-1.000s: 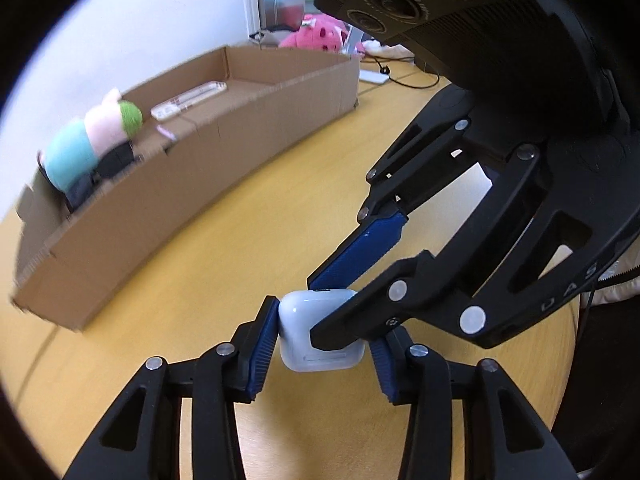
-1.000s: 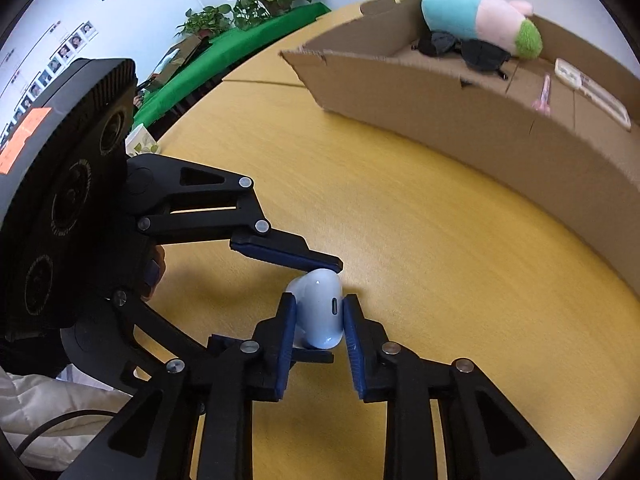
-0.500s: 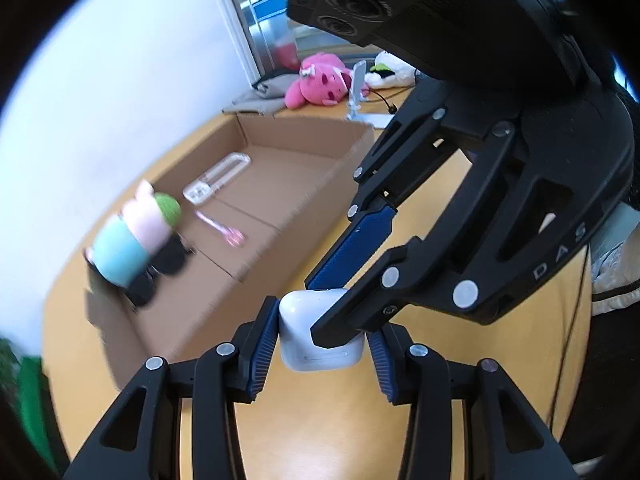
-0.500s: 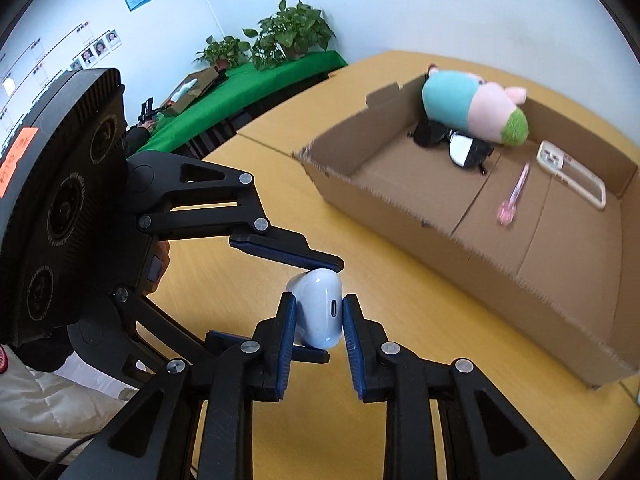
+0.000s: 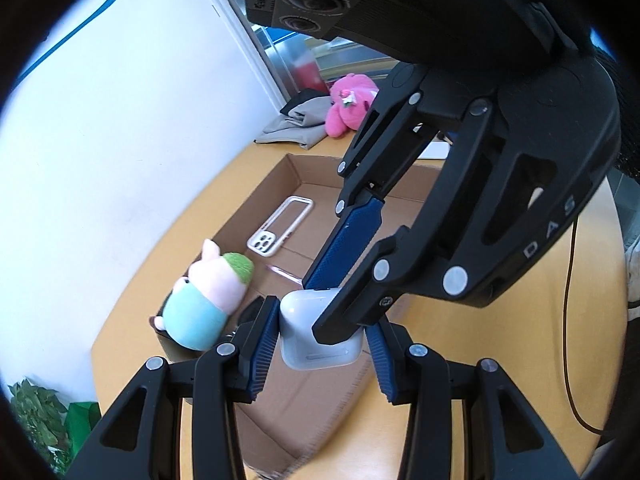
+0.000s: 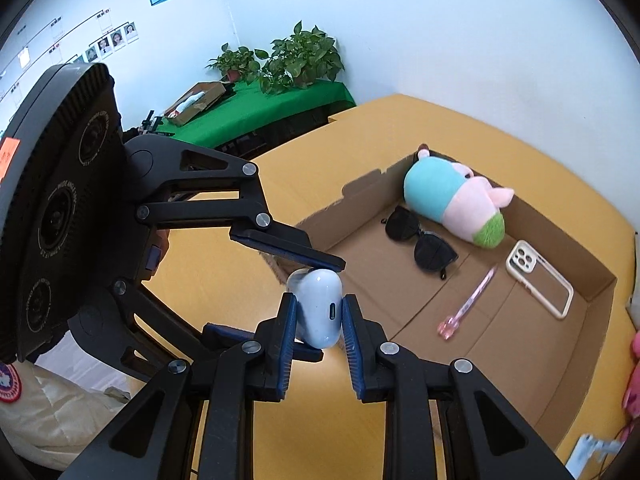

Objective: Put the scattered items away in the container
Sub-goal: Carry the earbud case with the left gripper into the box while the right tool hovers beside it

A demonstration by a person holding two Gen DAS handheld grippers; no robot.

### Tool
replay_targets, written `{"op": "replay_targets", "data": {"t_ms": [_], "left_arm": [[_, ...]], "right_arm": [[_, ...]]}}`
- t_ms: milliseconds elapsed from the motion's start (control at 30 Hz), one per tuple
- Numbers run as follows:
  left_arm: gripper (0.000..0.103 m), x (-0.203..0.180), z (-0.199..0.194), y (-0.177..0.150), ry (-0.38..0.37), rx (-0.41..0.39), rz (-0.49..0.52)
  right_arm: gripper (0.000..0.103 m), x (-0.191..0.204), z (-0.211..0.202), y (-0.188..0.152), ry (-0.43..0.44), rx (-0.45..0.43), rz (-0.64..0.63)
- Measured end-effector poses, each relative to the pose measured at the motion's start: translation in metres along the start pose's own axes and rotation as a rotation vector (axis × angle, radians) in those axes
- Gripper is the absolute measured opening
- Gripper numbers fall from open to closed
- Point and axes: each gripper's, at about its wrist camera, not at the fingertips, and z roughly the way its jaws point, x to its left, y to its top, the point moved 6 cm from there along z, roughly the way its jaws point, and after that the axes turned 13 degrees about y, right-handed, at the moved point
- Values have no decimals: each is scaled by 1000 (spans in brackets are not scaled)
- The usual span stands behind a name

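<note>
Both grippers hold one white earbud case (image 5: 320, 332) in the air, crosswise to each other. My left gripper (image 5: 322, 330) is shut on its sides; my right gripper (image 6: 319, 314) is shut on it too, with the case (image 6: 319, 308) showing its charging port. They hang above the near wall of the open cardboard box (image 6: 592, 264), which also shows in the left wrist view (image 5: 296, 168). In the box lie a teal and pink plush (image 6: 456, 204), black sunglasses (image 6: 420, 242), a pink pen (image 6: 470, 302) and a pale phone case (image 6: 538, 280).
The box stands on a yellow wooden table (image 6: 400, 420). A pink plush toy (image 5: 350, 104) and grey cloth (image 5: 300, 124) lie beyond the box. A black cable (image 5: 572, 340) runs along the table's right side. A green-covered table with plants (image 6: 280, 92) stands by the far wall.
Both grippers have risen together with the earbud case from just above the tabletop to well above the box's near wall, so the box's inside is now seen from above.
</note>
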Motion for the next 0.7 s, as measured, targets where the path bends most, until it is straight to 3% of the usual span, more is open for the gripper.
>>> {"op": "replay_targets", "data": {"t_ms": [300,700], "left_arm": [[42,27,58,-19,-68,76,-23],[42,31,146,-68,-211,238,-67]], "right_arm": [[25,-45,40,23,41,66,46],[24,-112,120,11,105,161,190]]}}
